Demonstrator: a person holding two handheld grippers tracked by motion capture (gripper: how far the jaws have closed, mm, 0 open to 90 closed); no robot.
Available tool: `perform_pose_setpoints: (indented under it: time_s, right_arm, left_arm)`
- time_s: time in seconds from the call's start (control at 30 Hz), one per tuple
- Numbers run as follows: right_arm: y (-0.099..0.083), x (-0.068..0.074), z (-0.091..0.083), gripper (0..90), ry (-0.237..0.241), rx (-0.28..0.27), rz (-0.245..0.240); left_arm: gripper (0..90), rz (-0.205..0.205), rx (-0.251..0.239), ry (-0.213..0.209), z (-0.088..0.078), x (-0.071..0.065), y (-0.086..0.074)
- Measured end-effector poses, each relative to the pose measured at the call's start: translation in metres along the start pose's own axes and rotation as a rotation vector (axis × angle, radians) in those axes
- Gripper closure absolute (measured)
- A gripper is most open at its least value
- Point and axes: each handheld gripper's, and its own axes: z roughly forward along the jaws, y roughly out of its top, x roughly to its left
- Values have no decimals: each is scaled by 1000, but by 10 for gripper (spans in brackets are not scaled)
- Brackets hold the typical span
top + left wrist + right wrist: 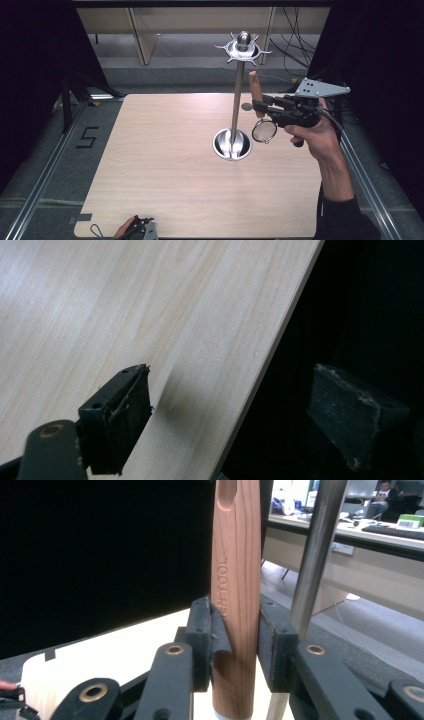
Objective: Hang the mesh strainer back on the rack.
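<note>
Both tongs are in play, but only one is working: our right gripper (258,107) is clamped on the wooden handle (235,605) of a small strainer (264,131), handle up and mesh bowl hanging below, held in the air just right of the stand's pole (237,102). Our left gripper (235,415) rests at the near edge of the table (165,150), jaws wide with nothing between them. We judge the job to be hanging the strainer on the hook ring (243,49) at the top of the stand (the handle's hole looks made for that). So the pickup is done; lifting higher and catching a hook remain.
</note>
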Motion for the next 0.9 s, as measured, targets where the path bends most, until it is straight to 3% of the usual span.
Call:
perform_pose_setpoints:
  time_s: [0.07, 0.4, 0.5, 0.53, 0.6, 0.9]
  right_arm:
    - [3, -4, 0, 714, -7, -8, -24]
    - [10, -15, 1, 714, -38, -28, 35]
    - [11, -18, 3, 714, -35, -37, 22]
    - [10, -17, 3, 714, -30, -28, 44]
    - [11, -19, 5, 713, -33, -25, 32]
    - [11, -23, 11, 714, -32, -1, 62]
  left_arm:
    - [165, 0, 3, 11, -1, 0, 0]
    - [165, -2, 3, 9, -1, -1, 0]
    - [164, 9, 14, 8, -1, 0, 0]
    - [165, -1, 4, 11, -1, -1, 0]
    - [165, 1, 5, 11, -1, -1, 0]
    - [164, 1, 5, 10, -1, -1, 0]
